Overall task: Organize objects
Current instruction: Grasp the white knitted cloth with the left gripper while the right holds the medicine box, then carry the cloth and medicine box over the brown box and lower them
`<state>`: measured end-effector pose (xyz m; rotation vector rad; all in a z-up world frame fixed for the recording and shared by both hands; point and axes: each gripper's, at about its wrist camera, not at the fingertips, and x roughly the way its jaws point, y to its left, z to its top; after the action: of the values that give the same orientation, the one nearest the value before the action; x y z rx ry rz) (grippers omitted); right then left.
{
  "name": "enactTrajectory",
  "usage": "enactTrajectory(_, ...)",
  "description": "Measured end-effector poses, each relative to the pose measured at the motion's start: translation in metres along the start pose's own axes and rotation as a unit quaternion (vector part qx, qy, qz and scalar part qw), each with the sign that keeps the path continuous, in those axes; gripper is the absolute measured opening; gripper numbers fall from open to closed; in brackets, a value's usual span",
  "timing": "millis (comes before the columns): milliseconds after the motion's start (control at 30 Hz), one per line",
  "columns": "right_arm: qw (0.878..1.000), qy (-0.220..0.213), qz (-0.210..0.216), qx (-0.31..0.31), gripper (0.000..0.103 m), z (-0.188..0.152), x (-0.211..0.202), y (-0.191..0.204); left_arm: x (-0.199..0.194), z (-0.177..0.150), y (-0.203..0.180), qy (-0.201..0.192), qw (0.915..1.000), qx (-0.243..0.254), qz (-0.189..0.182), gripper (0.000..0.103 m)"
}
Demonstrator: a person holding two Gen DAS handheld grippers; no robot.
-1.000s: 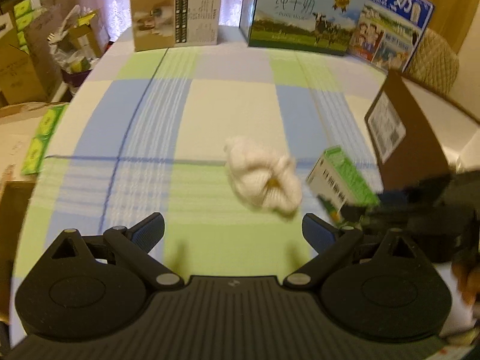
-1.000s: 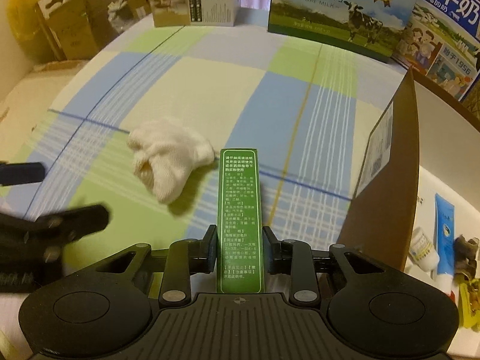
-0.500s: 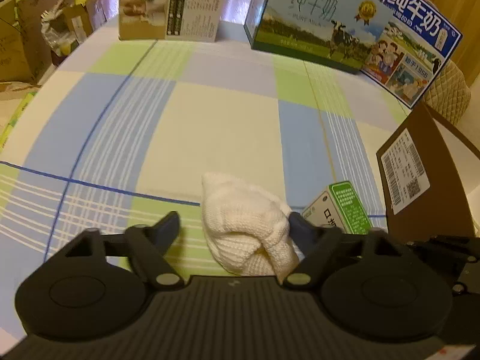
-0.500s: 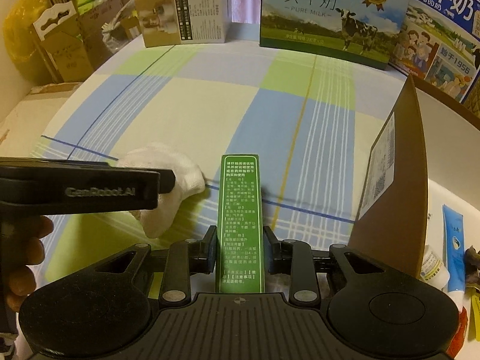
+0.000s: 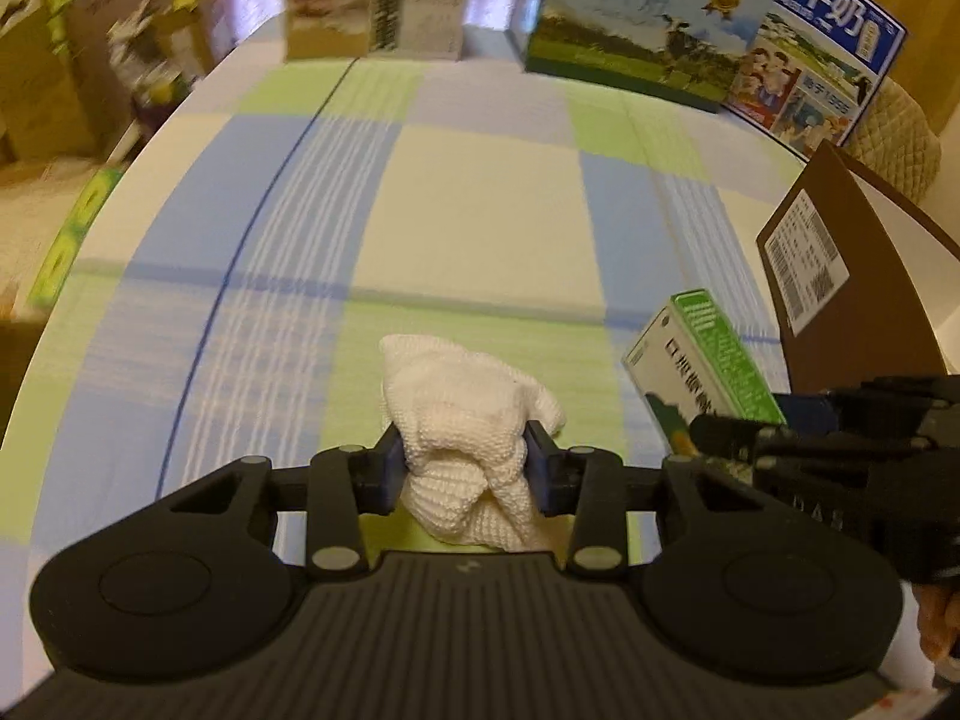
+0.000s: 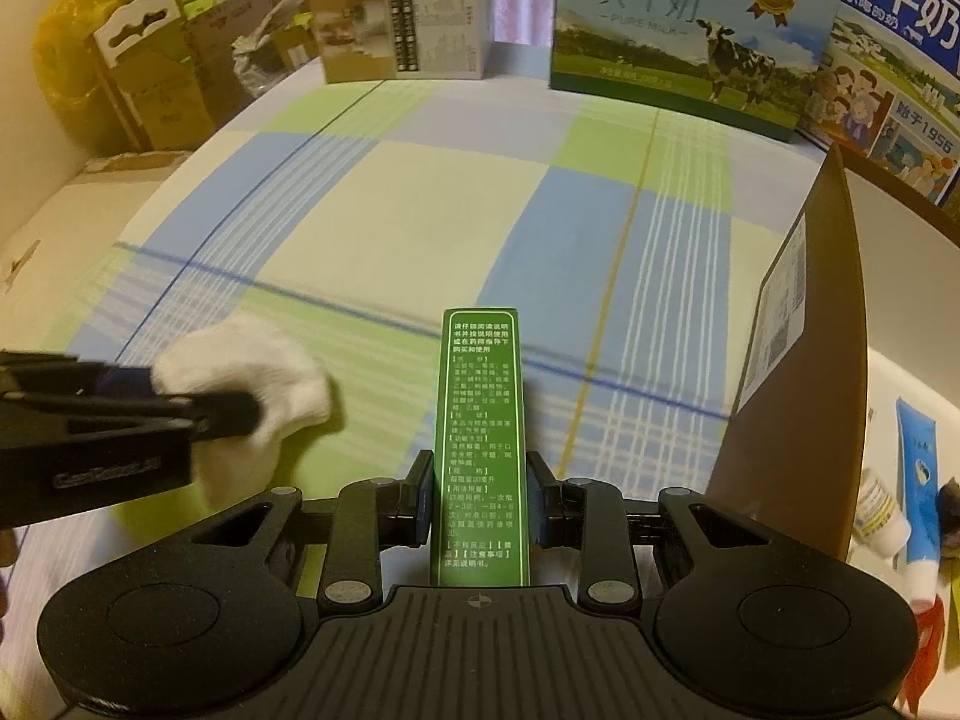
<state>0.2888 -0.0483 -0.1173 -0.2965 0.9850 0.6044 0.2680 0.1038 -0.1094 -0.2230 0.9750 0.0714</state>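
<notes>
Both fingers (image 5: 393, 468) tight on cloth (image 5: 468, 420), box (image 6: 483, 438).

Matte black left gripper (image 5: 467, 468) and right gripper (image 6: 480, 504): ribbed housings, round hubs, silver pivot screws, blue-edged pads.

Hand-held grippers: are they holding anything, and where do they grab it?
Left hand-held gripper pinches the white cloth around its bunched near end. Right hand-held gripper clamps the green box by its long sides, near the lower end.

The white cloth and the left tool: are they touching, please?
Touching. The left wrist view shows the left tool with both pads pressed into the white cloth.
</notes>
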Motion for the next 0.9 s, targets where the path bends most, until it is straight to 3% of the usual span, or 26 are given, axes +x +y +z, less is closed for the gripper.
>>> enactTrajectory(167, 1.0, 0.005, 0.013, -0.009, 0.027, -0.025, -0.017, 0.011, -0.029, -0.037, 0.013, 0.012, 0.9992, -0.038, -0.006, 0.035)
enactTrajectory(500, 0.999, 0.03, 0.03, 0.008, 0.027, -0.089, -0.064, 0.02, -0.074, -0.101, -0.002, 0.038, 0.9989, -0.017, -0.021, 0.035)
enactTrajectory(700, 0.998, 0.044, 0.034, 0.02, 0.027, -0.121, -0.088, 0.016, -0.085, -0.122, -0.018, 0.054, 0.9978, 0.004, -0.038, 0.037)
enactTrajectory(900, 0.998, 0.045, 0.033, 0.034, 0.027, -0.123, -0.089, 0.014, -0.078, -0.122, -0.023, 0.065, 0.9974, 0.0, -0.031, 0.044)
